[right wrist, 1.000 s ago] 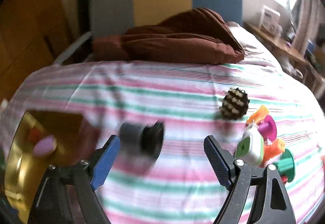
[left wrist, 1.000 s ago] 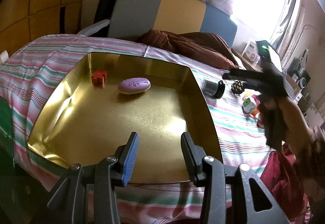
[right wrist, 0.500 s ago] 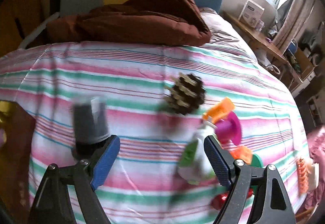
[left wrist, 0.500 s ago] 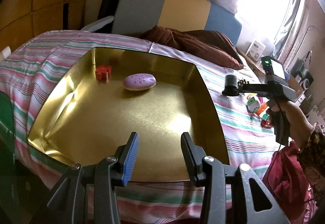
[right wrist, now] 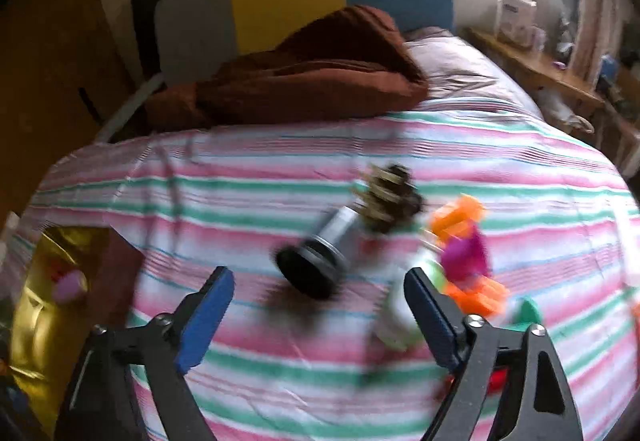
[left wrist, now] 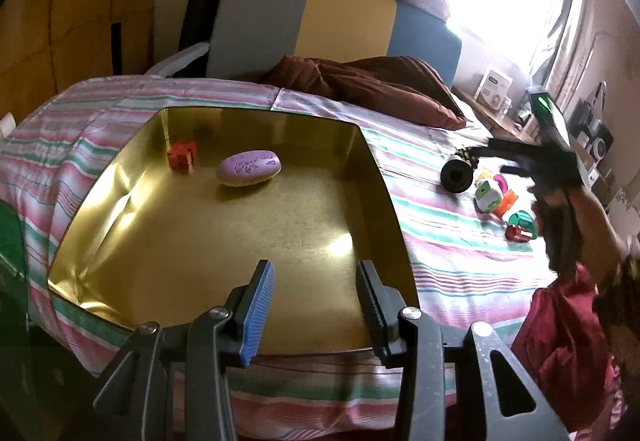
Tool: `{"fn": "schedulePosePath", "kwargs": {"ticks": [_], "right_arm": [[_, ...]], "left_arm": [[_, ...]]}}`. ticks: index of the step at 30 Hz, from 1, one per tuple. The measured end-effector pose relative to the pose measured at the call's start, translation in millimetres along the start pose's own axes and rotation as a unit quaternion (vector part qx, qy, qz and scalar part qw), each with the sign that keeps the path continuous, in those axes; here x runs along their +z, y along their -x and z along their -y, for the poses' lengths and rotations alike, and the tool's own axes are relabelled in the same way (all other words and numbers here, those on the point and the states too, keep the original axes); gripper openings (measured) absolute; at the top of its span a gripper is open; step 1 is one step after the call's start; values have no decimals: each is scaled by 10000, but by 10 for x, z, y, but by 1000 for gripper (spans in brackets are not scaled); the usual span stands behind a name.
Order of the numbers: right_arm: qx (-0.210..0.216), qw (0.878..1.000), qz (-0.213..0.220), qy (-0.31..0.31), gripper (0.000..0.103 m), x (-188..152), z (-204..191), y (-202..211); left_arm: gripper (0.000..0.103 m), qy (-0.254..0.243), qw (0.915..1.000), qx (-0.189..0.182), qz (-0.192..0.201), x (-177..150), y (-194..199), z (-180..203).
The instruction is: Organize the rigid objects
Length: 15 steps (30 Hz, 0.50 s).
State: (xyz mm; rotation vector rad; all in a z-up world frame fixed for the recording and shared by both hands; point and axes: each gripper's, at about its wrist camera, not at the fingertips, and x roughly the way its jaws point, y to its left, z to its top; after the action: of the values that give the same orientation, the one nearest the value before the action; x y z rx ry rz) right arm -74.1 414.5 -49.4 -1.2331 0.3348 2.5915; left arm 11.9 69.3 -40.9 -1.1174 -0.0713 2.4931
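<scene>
2 items, a purple oval soap (left wrist: 248, 168) and small red block (left wrist: 182, 156), lie in the gold metal tray (left wrist: 372, 177); left gripper (left wrist: 314, 305) gapes empty; right gripper (right wrist: 320, 311) closing, nothing pinched, above the black-capped grey cylinder (right wrist: 320, 255) on the striped bedsheet (right wrist: 240, 177).

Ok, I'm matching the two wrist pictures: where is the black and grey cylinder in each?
Left wrist: the cylinder lies at right of centre on the striped bedspread, past the gold tin.
Right wrist: cylinder at centre, ahead of the right claw.
Shared landmark: the spiky brown ball behind it.
</scene>
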Motion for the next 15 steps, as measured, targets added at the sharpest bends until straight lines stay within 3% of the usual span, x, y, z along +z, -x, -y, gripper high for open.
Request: {"fn": "schedulePosePath", "kwargs": {"ticks": [2,3,6,9,15], "right_arm": [[6,9999,-61,148,59,111,-131,-124],[98,9996,-161,228,56,138,-186,-197],[99,9981,-462,404,56,48,-285,-349],[36,9960,-309,832,56,-200,-400,-241],[836,9898,-427,1074,56,-654,-440,-83]], "left_arm": [[43,-49,10000,23,29,-1,26,4],[43,-50,10000,38,37,4,34,-6],[43,76,9999,57,34,20,36,-80],[43,206,9998,63,23,30,13,-144],[43,212,9998,-12,-68,22,-52,-113]]}}
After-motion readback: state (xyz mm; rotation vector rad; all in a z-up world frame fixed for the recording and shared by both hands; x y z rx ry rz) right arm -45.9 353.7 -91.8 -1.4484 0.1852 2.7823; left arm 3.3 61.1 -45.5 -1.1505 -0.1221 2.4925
